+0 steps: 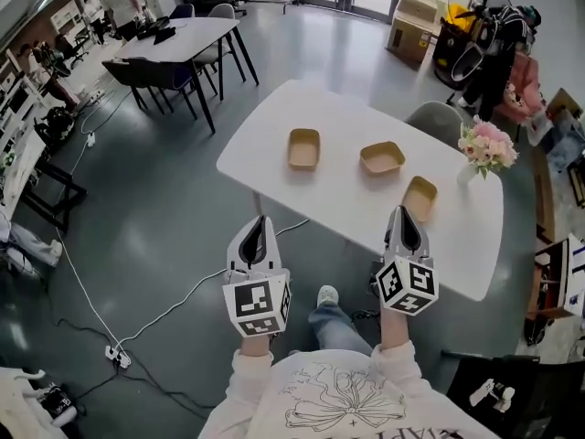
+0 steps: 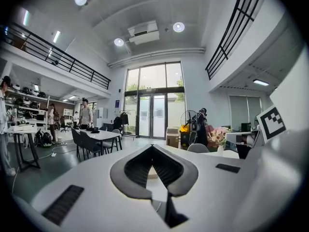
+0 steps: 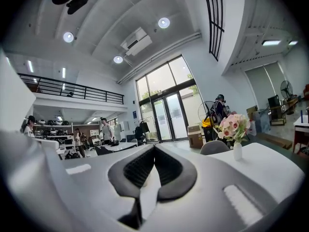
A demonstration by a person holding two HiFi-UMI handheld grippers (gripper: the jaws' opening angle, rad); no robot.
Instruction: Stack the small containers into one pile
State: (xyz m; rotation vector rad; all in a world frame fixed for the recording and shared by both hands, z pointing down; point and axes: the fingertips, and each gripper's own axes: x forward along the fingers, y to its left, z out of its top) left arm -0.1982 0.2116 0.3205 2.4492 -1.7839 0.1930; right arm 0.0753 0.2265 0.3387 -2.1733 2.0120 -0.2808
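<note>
Three shallow tan containers lie apart on the white table (image 1: pixel 329 199): one at the left (image 1: pixel 303 148), one in the middle (image 1: pixel 382 158), one at the right (image 1: pixel 420 197). My left gripper (image 1: pixel 260 219) hangs over the floor just short of the table's near edge, its jaws shut and empty. My right gripper (image 1: pixel 403 213) is also shut and empty, its tip at the near edge just before the right container. In the left gripper view the jaws (image 2: pixel 152 147) meet at a point, with a tan container (image 2: pixel 151 172) glimpsed behind them. The right gripper view shows its jaws (image 3: pixel 154 147) closed too.
A vase of pink flowers (image 1: pixel 487 146) stands at the table's right end, also in the right gripper view (image 3: pixel 233 124). A grey chair (image 1: pixel 437 120) sits behind the table. Cables (image 1: pixel 164 309) trail over the floor at the left. A second table with dark chairs (image 1: pixel 174 44) stands far left.
</note>
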